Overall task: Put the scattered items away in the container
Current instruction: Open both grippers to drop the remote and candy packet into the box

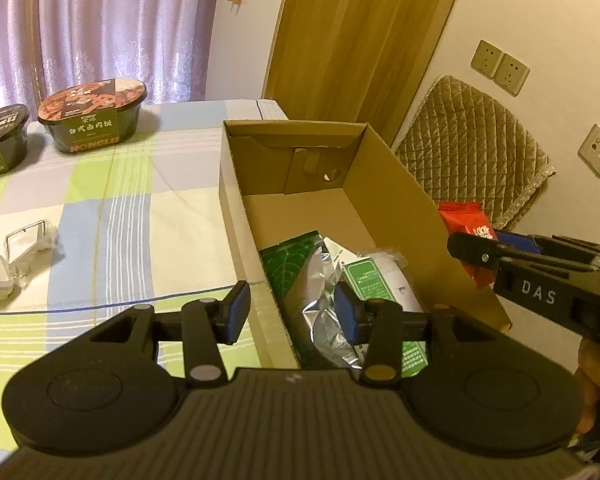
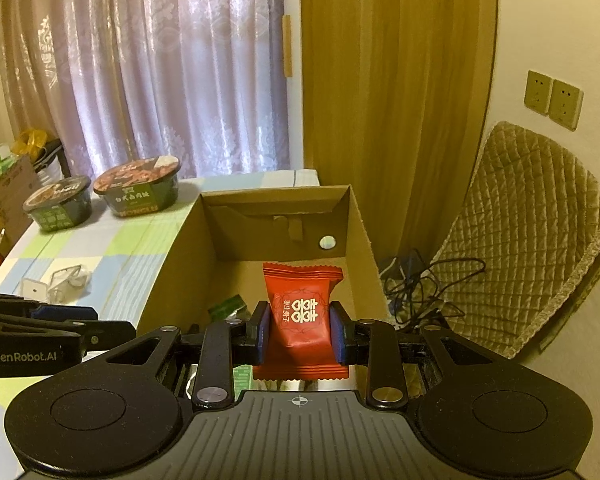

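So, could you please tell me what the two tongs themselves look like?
Both are matte black plastic with blue pads, ribbed bodies and round discs. The left tongs show "GenRobot.AI" on the side, the right tongs "DAS", both in pale lettering.

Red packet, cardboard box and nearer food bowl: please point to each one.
Red packet (image 2: 300,320), right wrist view, printed front.
Cardboard box (image 1: 236,200), left wrist view, left outer wall.
Nearer food bowl (image 1: 96,130), left wrist view, side label.

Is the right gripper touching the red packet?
Touching. The right wrist view shows the right gripper with both blue pads pressed against the red packet, held above the box.
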Action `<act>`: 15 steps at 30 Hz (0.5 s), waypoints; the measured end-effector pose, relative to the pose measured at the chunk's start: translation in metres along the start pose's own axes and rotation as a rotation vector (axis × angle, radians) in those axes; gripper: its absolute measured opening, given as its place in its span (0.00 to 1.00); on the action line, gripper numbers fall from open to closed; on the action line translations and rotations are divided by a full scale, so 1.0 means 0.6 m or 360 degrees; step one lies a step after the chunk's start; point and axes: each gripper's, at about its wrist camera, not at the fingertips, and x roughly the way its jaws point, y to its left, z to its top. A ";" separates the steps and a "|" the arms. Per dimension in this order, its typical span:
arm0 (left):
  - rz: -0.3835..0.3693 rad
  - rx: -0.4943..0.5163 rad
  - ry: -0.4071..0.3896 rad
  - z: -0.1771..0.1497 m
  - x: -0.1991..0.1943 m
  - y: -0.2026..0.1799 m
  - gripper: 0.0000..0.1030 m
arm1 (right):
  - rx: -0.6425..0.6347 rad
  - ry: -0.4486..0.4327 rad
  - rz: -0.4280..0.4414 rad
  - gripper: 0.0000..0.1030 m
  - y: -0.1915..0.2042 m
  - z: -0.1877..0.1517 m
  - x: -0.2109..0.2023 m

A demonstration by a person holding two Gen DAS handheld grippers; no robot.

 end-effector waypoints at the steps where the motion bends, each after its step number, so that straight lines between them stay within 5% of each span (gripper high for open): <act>1: 0.0002 -0.0001 -0.0002 -0.001 -0.001 0.001 0.41 | -0.0001 0.0001 0.0001 0.32 0.001 0.000 0.001; 15: 0.0004 -0.0001 0.0019 -0.016 -0.005 0.014 0.48 | 0.0011 0.0037 -0.0009 0.33 0.000 -0.013 0.007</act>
